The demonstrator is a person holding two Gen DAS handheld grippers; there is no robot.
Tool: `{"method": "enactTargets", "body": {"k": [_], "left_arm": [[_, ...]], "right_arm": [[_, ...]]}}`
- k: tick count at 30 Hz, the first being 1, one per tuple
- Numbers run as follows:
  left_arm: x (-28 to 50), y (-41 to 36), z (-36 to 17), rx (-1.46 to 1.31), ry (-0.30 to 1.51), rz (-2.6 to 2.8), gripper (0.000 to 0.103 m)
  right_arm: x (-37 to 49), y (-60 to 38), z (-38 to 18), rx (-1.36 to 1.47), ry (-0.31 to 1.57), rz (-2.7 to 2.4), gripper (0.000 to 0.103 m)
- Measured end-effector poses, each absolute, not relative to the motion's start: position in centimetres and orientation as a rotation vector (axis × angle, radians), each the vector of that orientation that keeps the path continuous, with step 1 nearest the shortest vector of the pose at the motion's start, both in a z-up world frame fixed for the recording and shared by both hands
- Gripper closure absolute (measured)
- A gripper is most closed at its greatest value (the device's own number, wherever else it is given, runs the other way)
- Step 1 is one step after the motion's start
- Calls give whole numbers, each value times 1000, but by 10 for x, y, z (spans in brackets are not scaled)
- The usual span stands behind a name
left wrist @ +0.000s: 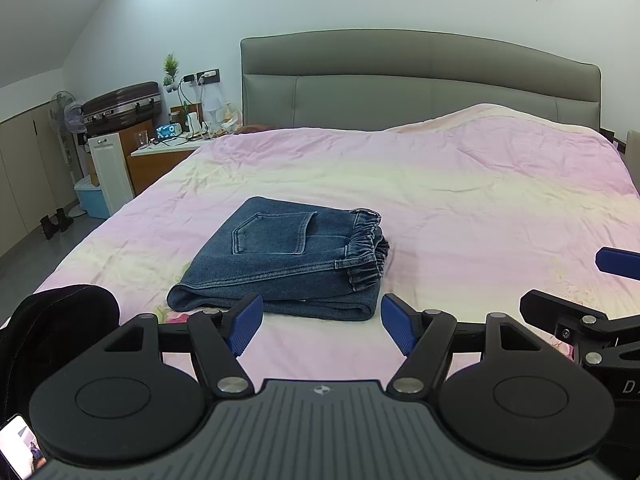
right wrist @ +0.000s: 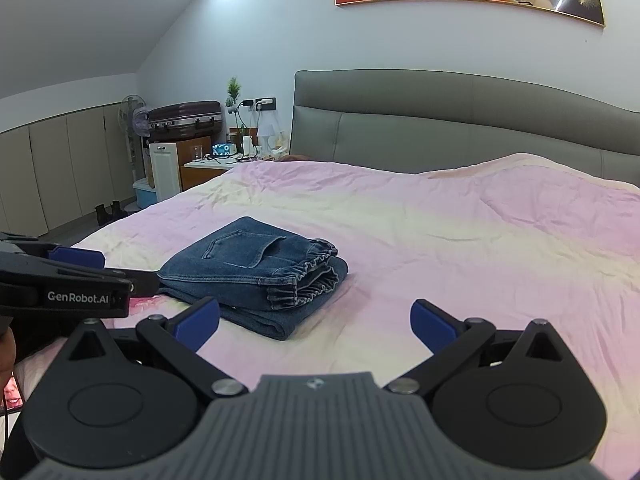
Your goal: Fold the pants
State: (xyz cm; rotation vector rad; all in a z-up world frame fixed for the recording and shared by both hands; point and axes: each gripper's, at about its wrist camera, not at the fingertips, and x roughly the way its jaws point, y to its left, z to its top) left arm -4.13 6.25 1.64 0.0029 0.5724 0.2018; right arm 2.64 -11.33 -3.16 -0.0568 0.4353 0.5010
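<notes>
A pair of blue denim pants (left wrist: 280, 264) lies folded into a compact stack on the pink bed cover (left wrist: 460, 200), back pocket up, elastic waistband to the right. It also shows in the right wrist view (right wrist: 256, 276). My left gripper (left wrist: 322, 328) is open and empty, just short of the stack's near edge. My right gripper (right wrist: 316, 322) is open and empty, to the right of and behind the stack. The left gripper's body (right wrist: 64, 288) shows at the left of the right wrist view; the right gripper's fingers (left wrist: 616, 260) show at the right edge of the left wrist view.
The bed has a grey headboard (left wrist: 420, 80). A bedside table (left wrist: 168, 152) with clutter, a suitcase (left wrist: 120, 104), a fan (left wrist: 64, 116) and a blue bin (left wrist: 90, 196) stand at the left. A black garment (left wrist: 60, 320) lies at the near left.
</notes>
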Motion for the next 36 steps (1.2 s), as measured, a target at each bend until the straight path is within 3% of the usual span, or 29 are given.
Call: {"method": "enactTargets", "body": {"k": [36], "left_arm": [[-44, 59, 23, 2, 575, 203, 21]], "right_arm": [[24, -116, -32, -50, 418, 493, 5]]}}
